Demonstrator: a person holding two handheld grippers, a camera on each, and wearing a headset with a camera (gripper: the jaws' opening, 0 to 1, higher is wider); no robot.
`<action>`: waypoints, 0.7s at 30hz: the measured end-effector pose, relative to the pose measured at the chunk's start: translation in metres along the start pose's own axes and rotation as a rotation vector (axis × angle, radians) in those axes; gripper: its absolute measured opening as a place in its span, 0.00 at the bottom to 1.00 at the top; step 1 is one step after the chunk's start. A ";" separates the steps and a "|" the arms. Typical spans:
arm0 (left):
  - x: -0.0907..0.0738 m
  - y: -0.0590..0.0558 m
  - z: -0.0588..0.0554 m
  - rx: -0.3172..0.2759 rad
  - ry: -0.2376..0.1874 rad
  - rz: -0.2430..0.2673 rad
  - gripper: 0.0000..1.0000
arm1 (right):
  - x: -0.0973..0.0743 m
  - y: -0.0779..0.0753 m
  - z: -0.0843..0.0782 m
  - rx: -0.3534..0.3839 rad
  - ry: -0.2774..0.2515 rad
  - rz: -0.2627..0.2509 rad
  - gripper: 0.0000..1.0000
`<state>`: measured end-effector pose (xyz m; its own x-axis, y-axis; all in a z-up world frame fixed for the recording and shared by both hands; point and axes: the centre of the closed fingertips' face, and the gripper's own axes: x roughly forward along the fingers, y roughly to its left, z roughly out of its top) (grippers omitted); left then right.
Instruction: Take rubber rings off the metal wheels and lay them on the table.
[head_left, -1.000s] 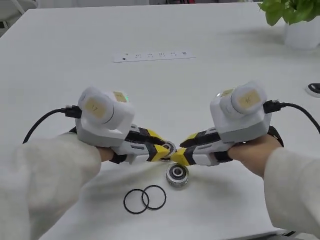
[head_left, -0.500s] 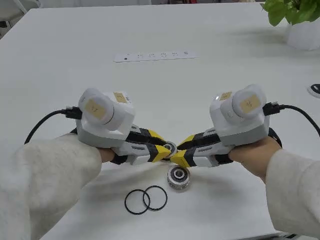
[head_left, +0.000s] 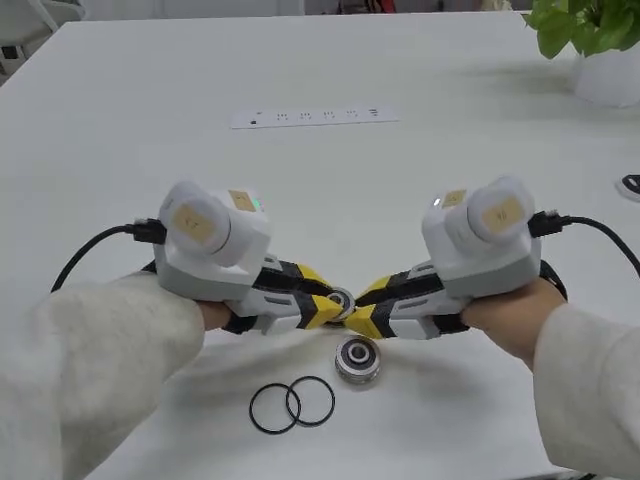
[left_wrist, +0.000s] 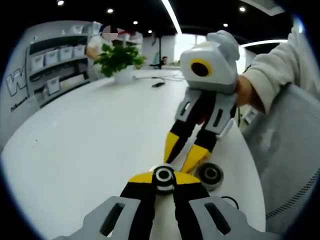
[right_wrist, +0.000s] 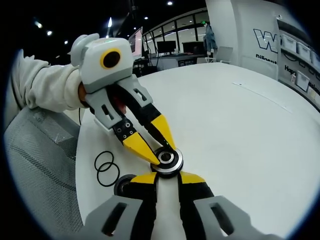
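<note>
**Head view:** the left gripper (head_left: 328, 303) and the right gripper (head_left: 360, 316) point at each other. Their yellow tips meet on a metal wheel (head_left: 341, 298) held above the table (head_left: 120, 120). A second wheel (head_left: 357, 360) lies on the table just on the person's side of the right gripper's tips. Two overlapping rubber rings (head_left: 291, 404) lie beside it, nearer the left gripper. A power strip (head_left: 315, 117) lies well beyond both grippers.

**Left gripper view:** the left gripper (left_wrist: 164, 180) is clamped on the metal wheel (left_wrist: 163, 174), with one tip on each side. The right gripper (left_wrist: 181, 156) comes in from ahead with its jaws slightly apart and its tips at the wheel's far edge. Whether it grips the wheel cannot be told. The second wheel (left_wrist: 210, 175) lies just right of the tips.

**Right gripper view:** the right gripper (right_wrist: 171, 178) has its jaws a little apart at the near edge of the metal wheel (right_wrist: 167, 159). The left gripper (right_wrist: 160, 150) pinches the wheel from the far side. The second wheel (right_wrist: 124, 185) peeks out left of the jaw, and the rubber rings (right_wrist: 105, 169) lie further left.
</note>
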<state>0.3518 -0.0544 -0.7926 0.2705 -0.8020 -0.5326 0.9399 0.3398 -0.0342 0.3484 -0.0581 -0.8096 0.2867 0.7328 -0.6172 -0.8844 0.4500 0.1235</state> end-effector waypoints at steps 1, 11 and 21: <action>0.000 0.000 0.000 -0.002 0.001 0.000 0.14 | 0.000 -0.001 -0.003 -0.001 0.012 -0.008 0.08; 0.000 -0.002 0.000 0.002 -0.002 0.001 0.14 | -0.001 -0.006 -0.003 0.038 0.011 -0.027 0.00; 0.001 -0.001 -0.001 0.012 -0.001 0.008 0.14 | -0.006 -0.011 0.001 0.189 -0.021 -0.049 0.00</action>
<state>0.3510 -0.0552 -0.7940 0.2778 -0.7999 -0.5320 0.9403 0.3397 -0.0197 0.3570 -0.0672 -0.8064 0.3366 0.7173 -0.6101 -0.7852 0.5715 0.2386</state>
